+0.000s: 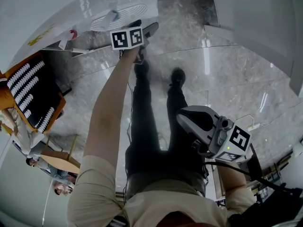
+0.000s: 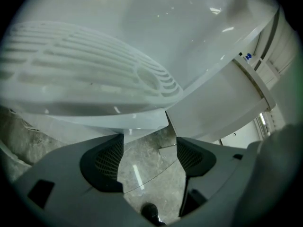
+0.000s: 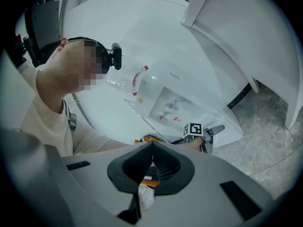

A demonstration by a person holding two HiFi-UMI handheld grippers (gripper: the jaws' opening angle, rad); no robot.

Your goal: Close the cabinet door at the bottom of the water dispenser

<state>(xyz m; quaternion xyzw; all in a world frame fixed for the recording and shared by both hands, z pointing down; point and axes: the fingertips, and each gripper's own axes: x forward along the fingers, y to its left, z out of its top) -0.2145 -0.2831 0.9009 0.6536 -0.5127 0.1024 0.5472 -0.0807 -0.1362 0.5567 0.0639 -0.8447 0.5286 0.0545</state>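
Grey marbled floor (image 1: 227,65) fills most of the head view, with the white water dispenser (image 1: 57,8) rising at 11 o'clock and its ribbed drip grille (image 1: 118,15) near 12 o'clock. The left hand-held gripper (image 1: 144,28) is held out at arm's length just under that grille. Beside it, toward 9 o'clock, runs the thin pale top edge of what seems to be the cabinet door (image 1: 92,48). How far that door stands ajar cannot be told. In the left gripper view its jaws stand well apart with only floor between them. A white panel, apparently the door (image 2: 213,110), has its corner just above the gap at 12 o'clock, and the grille (image 2: 94,65) spreads toward 10 o'clock. The right hand-held gripper (image 1: 189,117) hangs low at 4 o'clock by the person's hip, well apart from the dispenser. Its jaws are closed tip to tip and hold nothing. Open floor lies from 1 to 3 o'clock, bounded by a white wall (image 1: 265,18). An orange rack (image 1: 33,89) stands at 9 o'clock, and the person's shoes (image 1: 177,75) are planted near the centre.
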